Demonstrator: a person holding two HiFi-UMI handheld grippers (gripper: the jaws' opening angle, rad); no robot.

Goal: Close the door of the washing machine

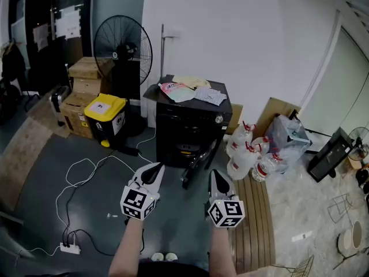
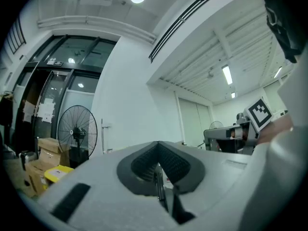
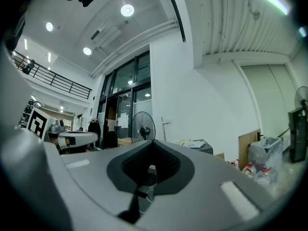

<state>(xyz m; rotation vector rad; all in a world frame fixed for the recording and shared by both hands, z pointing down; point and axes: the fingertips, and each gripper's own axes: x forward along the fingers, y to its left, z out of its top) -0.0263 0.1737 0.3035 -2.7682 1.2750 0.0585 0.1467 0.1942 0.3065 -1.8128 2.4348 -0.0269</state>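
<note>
While both forearms reach forward level from the near edge of the head view, the left tool (image 1: pixel 155 169) and the right tool (image 1: pixel 217 176) each taper to a closed point over the grey floor (image 1: pixel 46 183), side by side and apart from each other. Neither touches anything. Just beyond them stands the black washing machine (image 1: pixel 184 126) against the white wall, its door (image 1: pixel 196 159) swung open toward the person, and clothes (image 1: pixel 187 90) lie on its top. A fan (image 1: pixel 123 45) and a yellow-lidded box (image 1: pixel 105 113) stand to its left, water bottles (image 1: pixel 248 152) to its right.

Seen from the left gripper view, the left tool's jaws meet with nothing between them.

Seen from the right gripper view, the right tool's jaws are likewise pressed together and empty, pointing toward the fan and washing machine.
</note>
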